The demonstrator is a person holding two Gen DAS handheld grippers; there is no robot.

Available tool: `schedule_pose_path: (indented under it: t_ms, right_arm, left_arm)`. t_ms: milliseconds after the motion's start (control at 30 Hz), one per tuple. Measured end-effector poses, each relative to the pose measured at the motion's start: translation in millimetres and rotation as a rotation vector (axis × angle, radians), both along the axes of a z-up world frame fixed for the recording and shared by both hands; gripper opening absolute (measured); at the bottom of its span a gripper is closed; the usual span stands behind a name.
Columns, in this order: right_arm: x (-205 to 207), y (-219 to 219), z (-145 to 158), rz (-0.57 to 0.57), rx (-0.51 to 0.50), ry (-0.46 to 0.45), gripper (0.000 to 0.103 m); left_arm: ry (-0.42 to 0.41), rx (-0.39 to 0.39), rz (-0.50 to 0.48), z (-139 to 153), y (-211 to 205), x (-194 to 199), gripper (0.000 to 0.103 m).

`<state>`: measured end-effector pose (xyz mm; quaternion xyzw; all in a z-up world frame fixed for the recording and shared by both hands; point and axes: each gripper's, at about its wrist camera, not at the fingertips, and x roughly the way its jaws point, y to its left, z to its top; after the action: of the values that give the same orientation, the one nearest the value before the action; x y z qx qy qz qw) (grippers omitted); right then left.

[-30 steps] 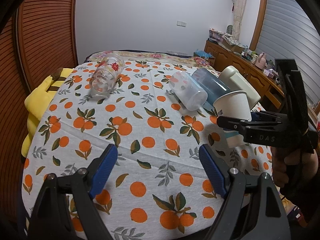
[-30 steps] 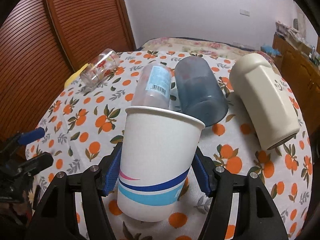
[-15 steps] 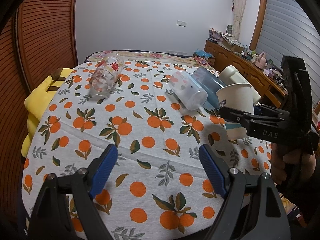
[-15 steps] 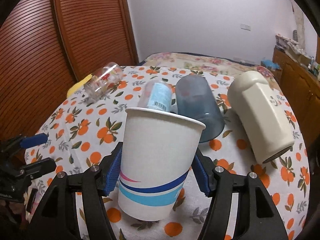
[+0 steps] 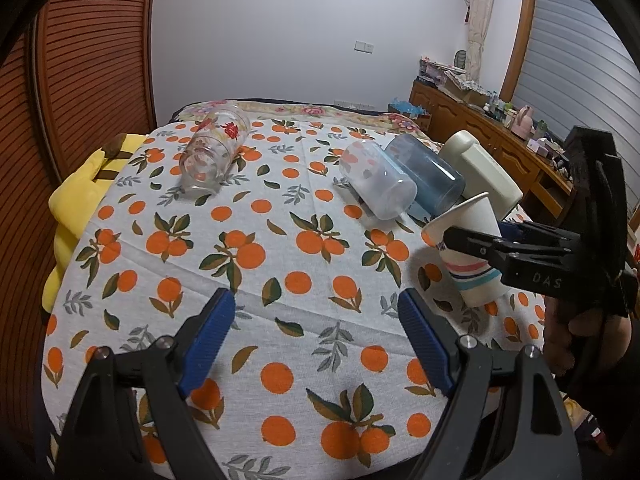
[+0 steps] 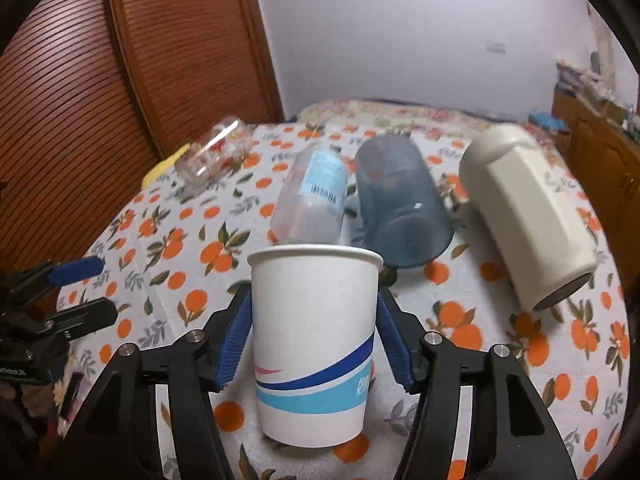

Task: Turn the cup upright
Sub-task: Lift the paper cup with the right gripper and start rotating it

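Note:
A white paper cup (image 6: pixel 314 344) with blue stripes stands mouth up between my right gripper's (image 6: pixel 314 340) blue pads, which are shut on its sides. In the left wrist view the cup (image 5: pixel 470 256) leans a little to the left, its base at or just above the orange-print tablecloth (image 5: pixel 256 256). My left gripper (image 5: pixel 316 340) is open and empty over the cloth near the table's front edge.
Lying on their sides on the cloth are a clear flowered glass (image 5: pixel 214 154), a frosted plastic cup (image 5: pixel 378 184), a blue tumbler (image 5: pixel 426 176) and a cream mug (image 5: pixel 482 172). A yellow cushion (image 5: pixel 76 200) is at the left edge. A wooden cabinet (image 5: pixel 480 128) is at the right.
The right gripper has lowered the paper cup toward the cloth and tilted its rim a little to the left. The left gripper has not moved.

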<state>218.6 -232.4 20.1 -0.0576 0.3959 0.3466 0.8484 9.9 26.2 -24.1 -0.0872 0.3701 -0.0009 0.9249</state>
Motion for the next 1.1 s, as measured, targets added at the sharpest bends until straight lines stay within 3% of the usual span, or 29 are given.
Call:
schedule_pose_path:
  t_ms: [100, 167, 433, 667, 800, 1100]
  right_arm:
    - [6.6, -1.2, -3.4, -0.012, -0.016, 0.060, 0.059]
    - [4.5, -5.1, 3.5, -0.013, 0.008, 0.045, 0.059]
    - [-21.4, -12.1, 24.8, -0.053, 0.087, -0.226, 0.062]
    - [-35.8, -26.5, 1.3, -0.081, 0.044, -0.112, 0.060]
    - [-43.4, -34.8, 0.3, -0.095, 0.038, -0.121, 0.060]
    - [-2.6, 3.3, 14.0, -0.104, 0.065, -0.147, 0.060]
  left_arm:
    - [-0.002, -0.002, 0.000, 0.1, -0.1, 0.3, 0.084]
    - [-0.005, -0.002, 0.000, 0.2, -0.8, 0.5, 0.084]
    - [-0.002, -0.006, -0.004, -1.1, -2.8, 1.5, 0.084]
    - [-0.004, -0.011, -0.004, -1.7, -3.2, 1.1, 0.084]
    - [-0.007, -0.010, -0.006, -1.6, -4.5, 2.3, 0.084]
    - [-0.031, -0.013, -0.004, 2.9, -2.2, -3.0, 0.084]
